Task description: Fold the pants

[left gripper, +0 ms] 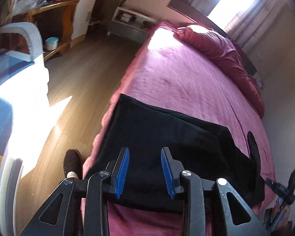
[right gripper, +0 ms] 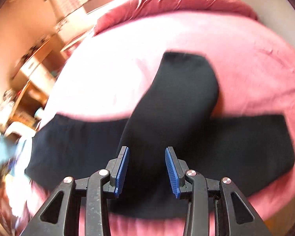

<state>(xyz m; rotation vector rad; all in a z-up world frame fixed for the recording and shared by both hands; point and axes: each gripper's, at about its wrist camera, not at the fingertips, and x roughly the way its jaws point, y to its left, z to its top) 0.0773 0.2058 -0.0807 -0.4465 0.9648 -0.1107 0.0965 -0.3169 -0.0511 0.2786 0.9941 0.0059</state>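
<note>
The wide bed under a plush pink cover (left gripper: 186, 74) carries everything. Black soft-knit pants (right gripper: 167, 137) lie along its near edge, one leg swung up across the rest toward the bed's middle, likely so the garment narrows for the next fold. The left gripper (left gripper: 145, 173) hovers over the cloth by the floor-side edge, fingers spread and empty. The right gripper (right gripper: 147, 172), also parted, holds nothing, seemingly lining up a pinch.

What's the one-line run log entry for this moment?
left gripper: open, over black pants | right gripper: open | pants: partly folded on pink bed
</note>
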